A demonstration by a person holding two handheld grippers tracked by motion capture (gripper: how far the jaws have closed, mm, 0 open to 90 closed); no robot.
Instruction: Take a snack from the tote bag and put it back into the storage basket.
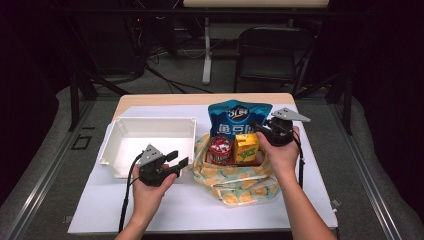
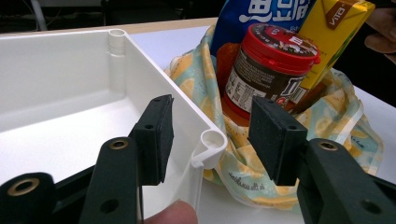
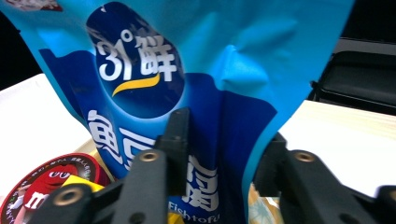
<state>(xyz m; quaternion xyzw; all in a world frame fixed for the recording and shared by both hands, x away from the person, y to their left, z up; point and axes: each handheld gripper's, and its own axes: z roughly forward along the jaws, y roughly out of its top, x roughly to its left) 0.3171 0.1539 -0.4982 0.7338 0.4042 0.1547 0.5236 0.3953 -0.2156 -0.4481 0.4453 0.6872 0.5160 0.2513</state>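
Inside floral cloth bag (image 1: 240, 182): jar (image 1: 220, 149), carton (image 1: 246, 148), blue pouch (image 1: 239, 120) in right gripper (image 1: 260, 126); left gripper (image 1: 181, 161) agape.

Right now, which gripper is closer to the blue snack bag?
Right. The right gripper has its jaws around the blue snack bag's edge; the left gripper hangs at the white bin's corner.

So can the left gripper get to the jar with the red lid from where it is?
Probably not straight away. The left gripper has its open jaws either side of the white bin's corner, and the red-lidded jar sits beyond it in the cloth bag. It would likely have to lift over first.
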